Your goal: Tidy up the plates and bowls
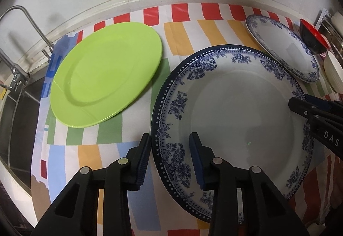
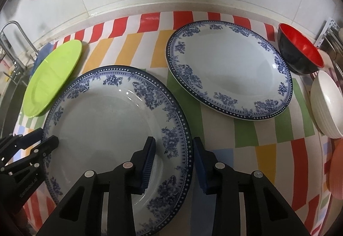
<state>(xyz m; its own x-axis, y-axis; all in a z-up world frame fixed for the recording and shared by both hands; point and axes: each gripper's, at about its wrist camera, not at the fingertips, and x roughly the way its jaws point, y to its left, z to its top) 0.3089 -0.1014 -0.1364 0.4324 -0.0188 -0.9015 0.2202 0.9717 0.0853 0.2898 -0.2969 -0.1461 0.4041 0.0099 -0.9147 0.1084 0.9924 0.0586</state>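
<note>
Plates: the large blue-patterned plate (image 1: pixel 231 111) lies at the lower centre of both views on the striped surface (image 1: pixel 184 32). Left gripper (image 1: pixel 170 158) and right gripper (image 2: pixel 173 161) each straddle an opposite rim, narrow, seemingly gripping. Uneven lifting could tilt it; it may slip and strike the second patterned plate (image 2: pixel 229 68) nearby.

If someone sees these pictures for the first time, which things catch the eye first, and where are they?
First comes the large blue-flowered plate in front, with the left gripper and the right gripper each straddling one side of its rim. Next is the lime green plate, to the left on the striped cloth. At far right, a red and black bowl stands beside a second blue-flowered plate.
</note>
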